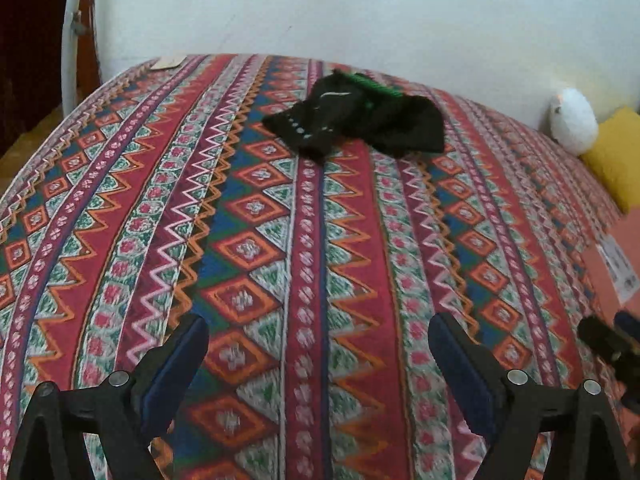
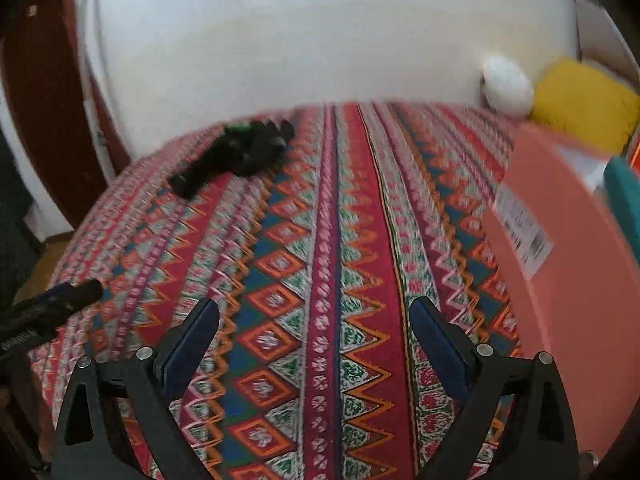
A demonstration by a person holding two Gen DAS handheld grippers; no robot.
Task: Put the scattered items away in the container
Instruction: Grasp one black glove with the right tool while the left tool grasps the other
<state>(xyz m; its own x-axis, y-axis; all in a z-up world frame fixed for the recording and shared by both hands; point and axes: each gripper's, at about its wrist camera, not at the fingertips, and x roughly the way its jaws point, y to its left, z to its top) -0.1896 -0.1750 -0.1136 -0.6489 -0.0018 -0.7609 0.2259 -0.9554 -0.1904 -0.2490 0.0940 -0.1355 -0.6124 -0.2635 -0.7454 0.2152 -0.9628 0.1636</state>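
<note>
A heap of black socks with green trim [image 1: 356, 120] lies on the patterned bedspread [image 1: 304, 264] near its far side. The right wrist view shows the same socks [image 2: 236, 152] at the upper left, blurred. My left gripper [image 1: 320, 340] is open over the bedspread, well short of the socks, nothing between its fingers. My right gripper [image 2: 316, 324] is open too and holds nothing. A pink box [image 2: 560, 248] with a barcode label stands at the right, close beside the right gripper. A corner of this pink box [image 1: 624, 264] shows at the left wrist view's right edge.
A white wall [image 1: 360, 12] backs the bed. A white round cushion [image 1: 574, 122] and a yellow pillow [image 1: 616, 160] lie at the far right. Something teal [image 2: 626, 196] sits in the pink box. A dark door [image 2: 36, 120] and floor are at left. The other gripper's finger [image 2: 60, 296] shows at lower left.
</note>
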